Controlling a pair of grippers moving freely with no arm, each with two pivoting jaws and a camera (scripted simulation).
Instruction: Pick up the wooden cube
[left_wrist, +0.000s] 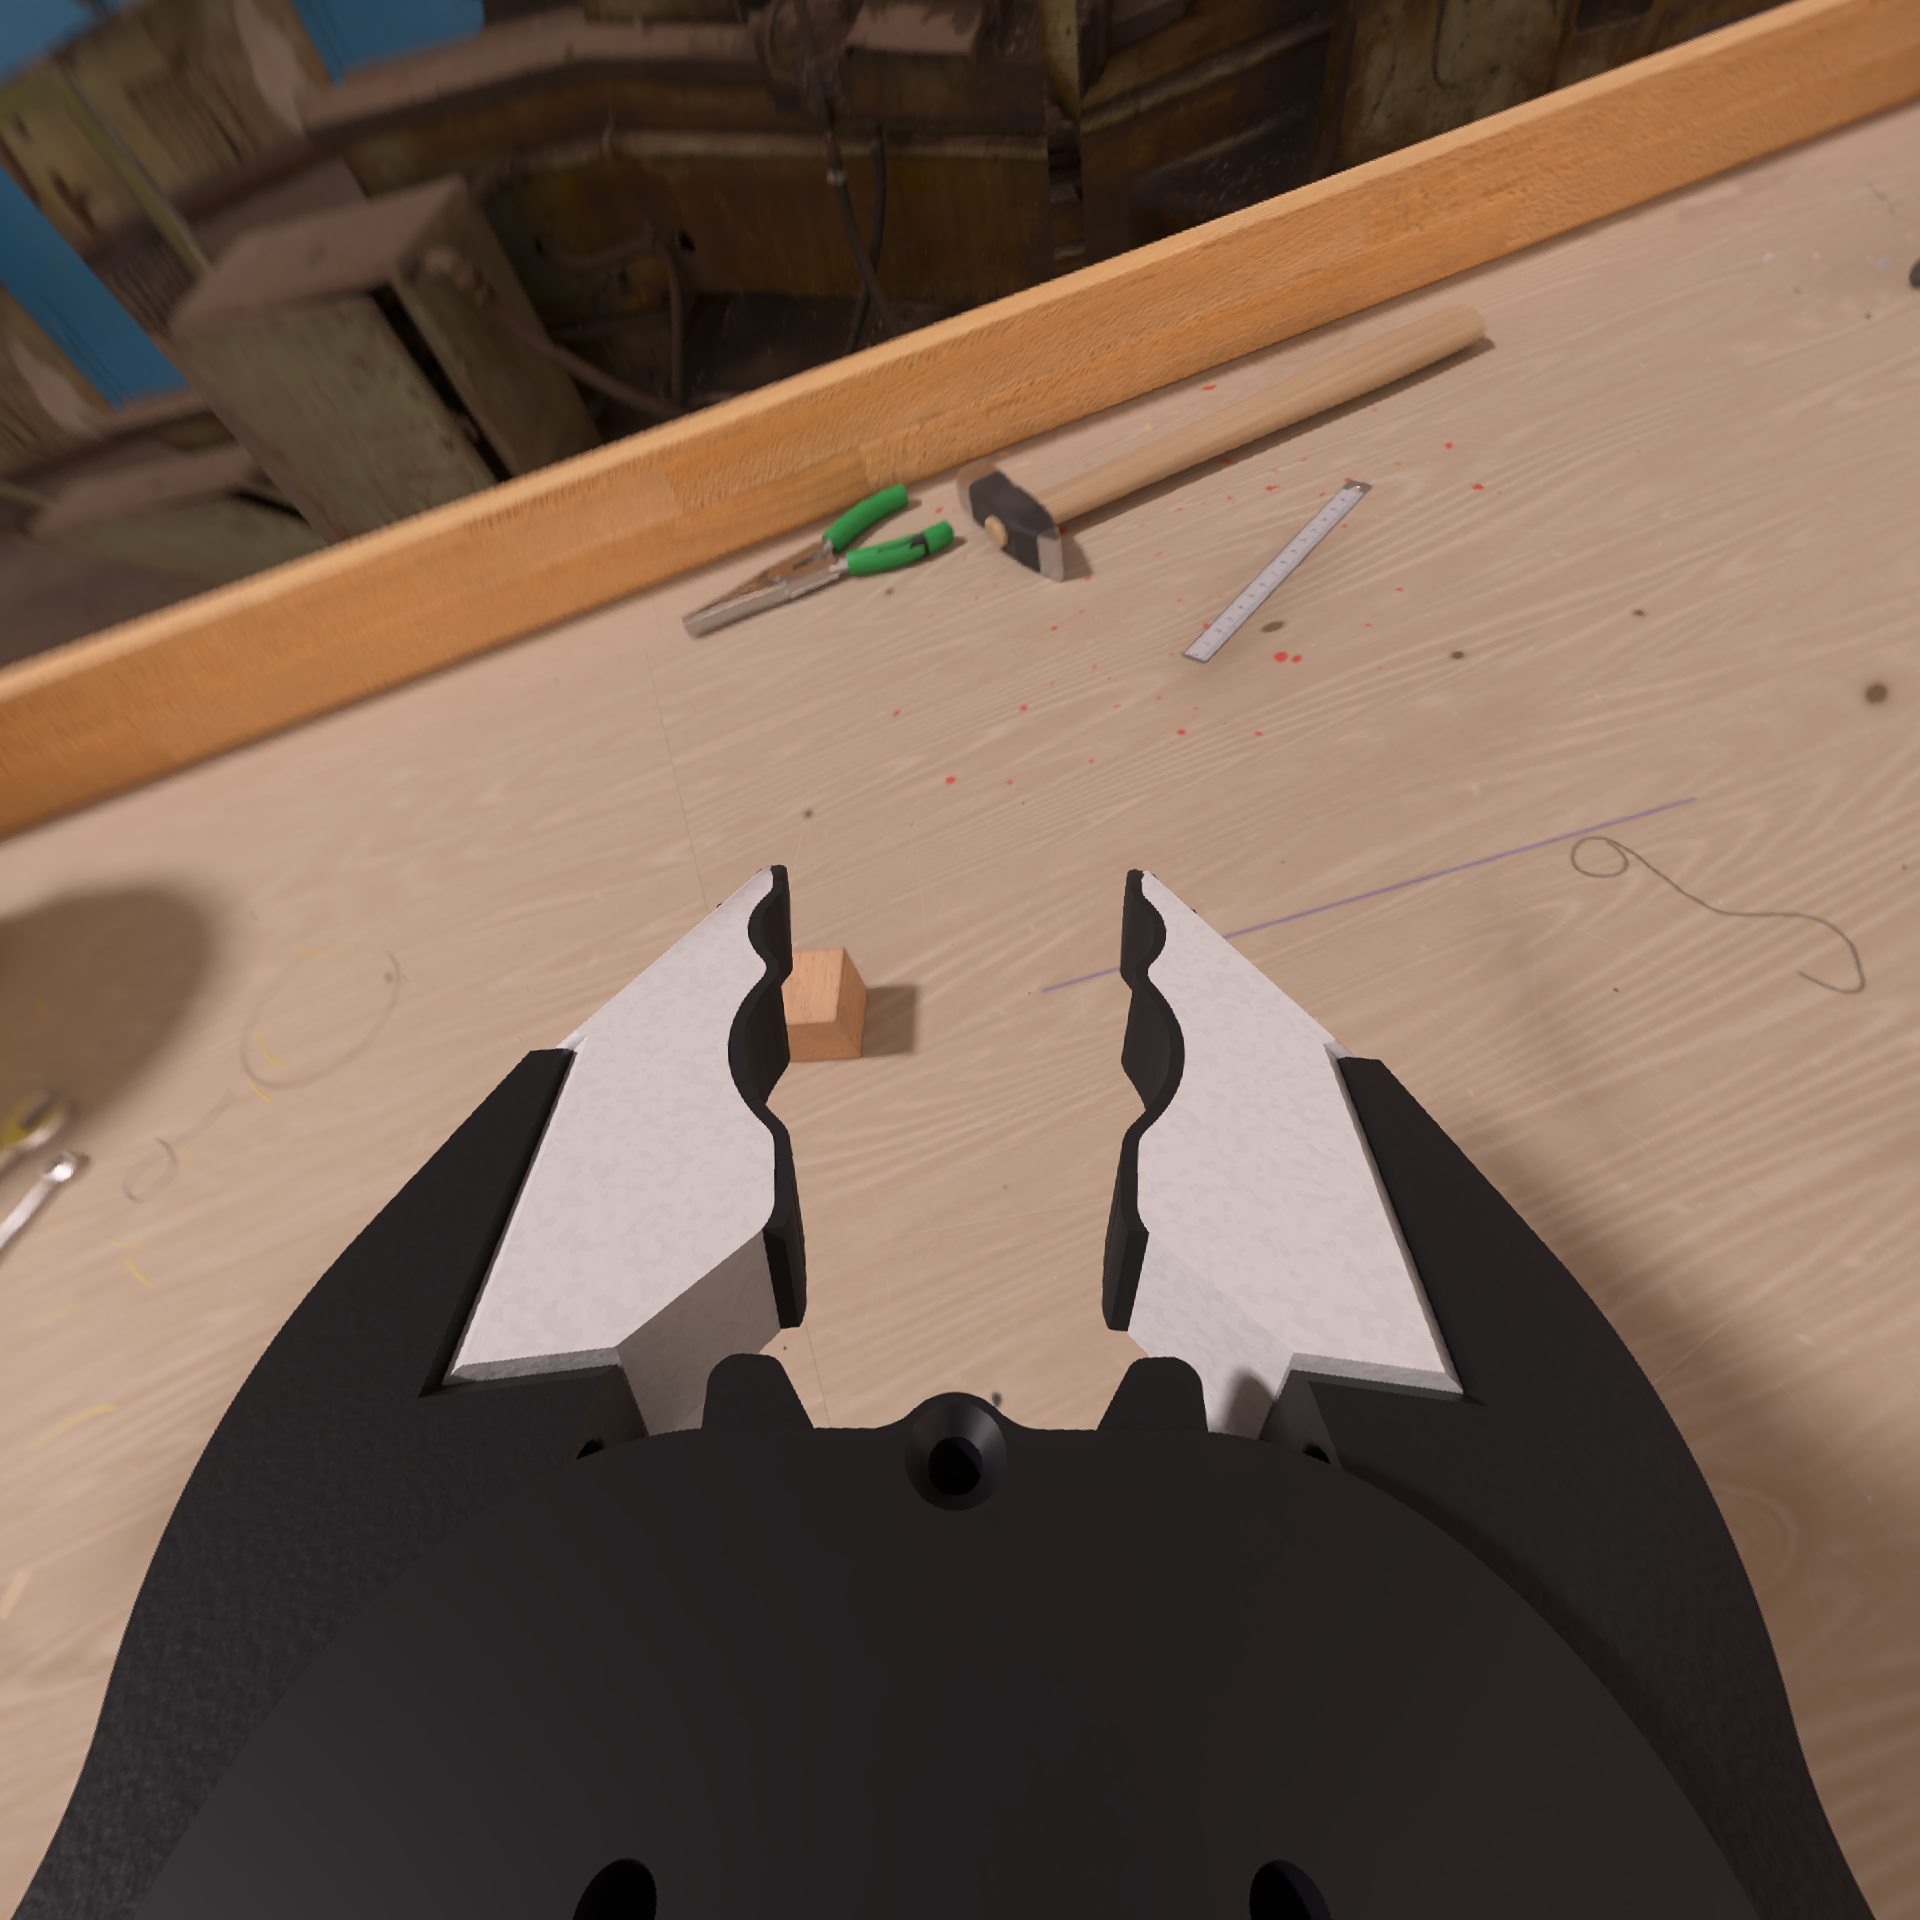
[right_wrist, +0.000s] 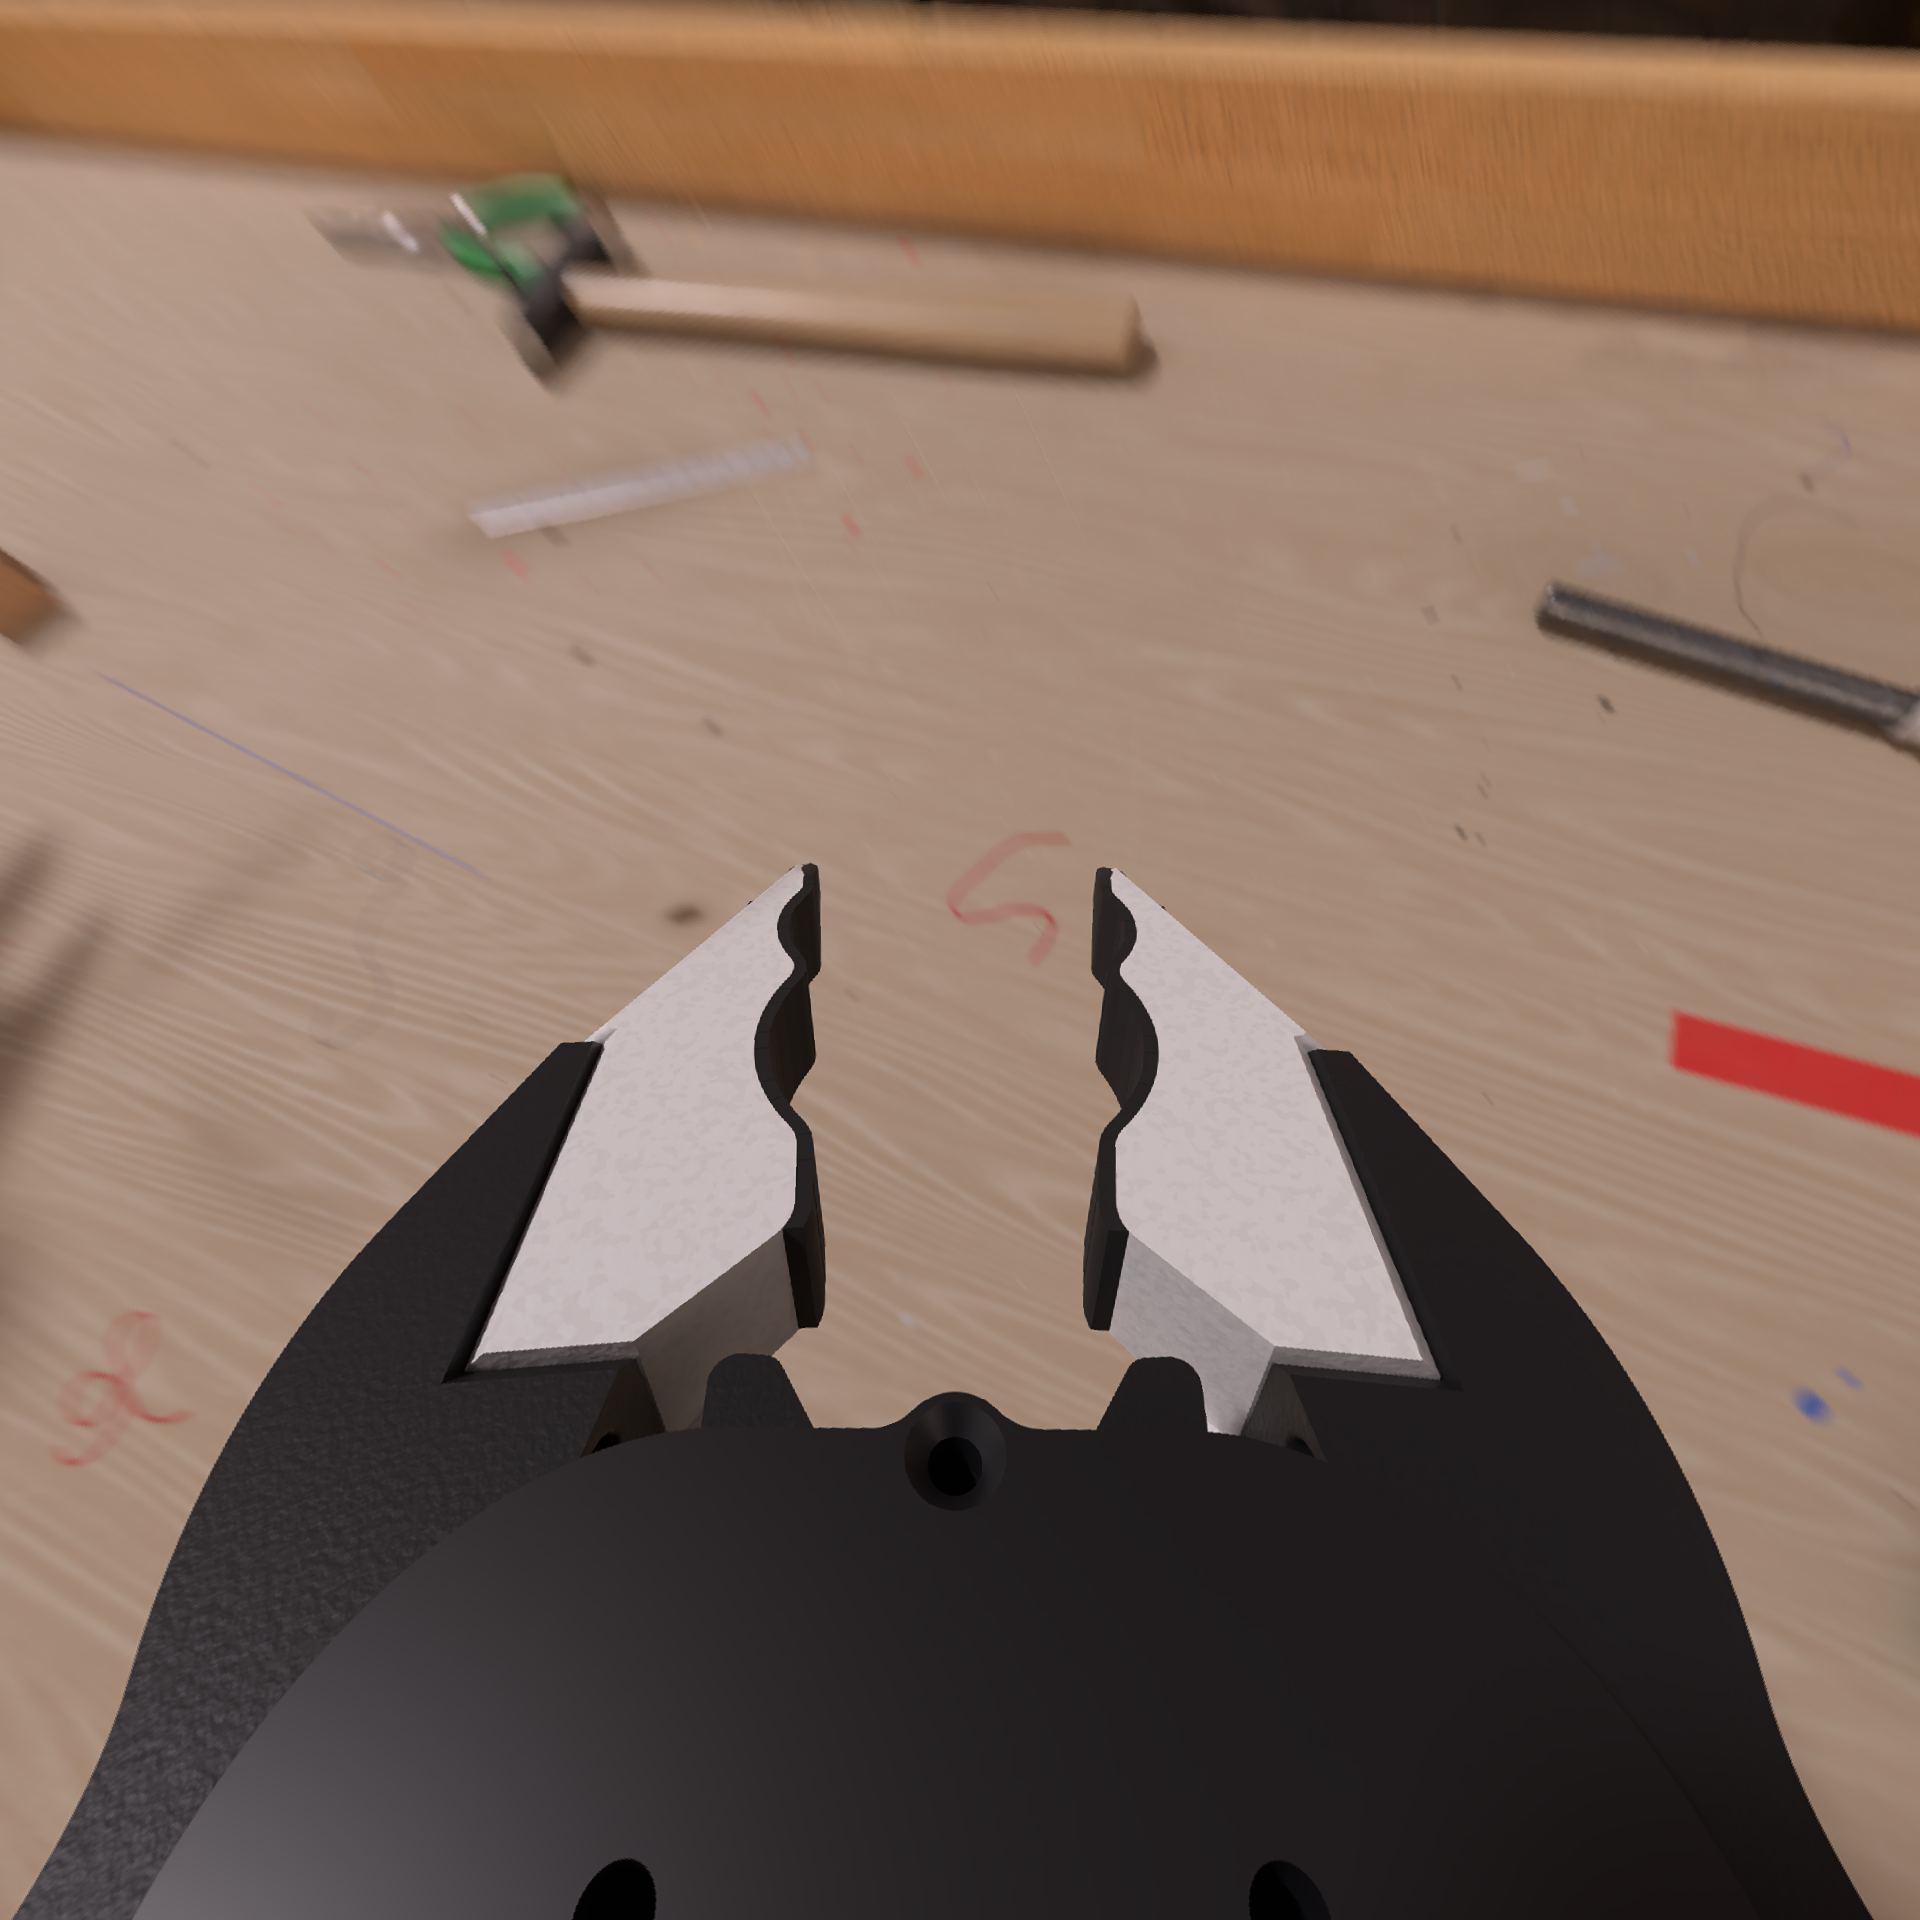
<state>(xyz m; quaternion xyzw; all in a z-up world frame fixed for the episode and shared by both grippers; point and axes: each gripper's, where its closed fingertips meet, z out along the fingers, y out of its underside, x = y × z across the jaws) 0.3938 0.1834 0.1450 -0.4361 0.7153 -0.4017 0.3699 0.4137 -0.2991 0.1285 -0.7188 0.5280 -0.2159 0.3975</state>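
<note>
We find the task at the approach step: the small light-brown wooden cube (left_wrist: 824, 1004) rests on the pale plywood desk (left_wrist: 1455, 1143), not yet grasped. The left hand-held gripper (left_wrist: 956, 883) has its jaws spread wide with nothing between them. In its view the cube lies just inside the left finger, partly hidden behind it, at about ten o'clock from the centre of the gap. We judge that the next move calls for a small shift toward nine o'clock to centre the cube, then a descent and a closing of the jaws.

The right hand-held gripper (right_wrist: 956, 883) is likewise parted and empty, over bare desk well apart from the cube; its view is blurred.

Toward twelve o'clock in the left view lie green-handled steel pliers (left_wrist: 831, 561), a wooden-handled hammer with a dark steel head (left_wrist: 1216, 436) and a thin steel ruler (left_wrist: 1276, 571).

The ruler shows graduation marks too small to read; red scrawls mark the desk. We see no brand or label.
</note>
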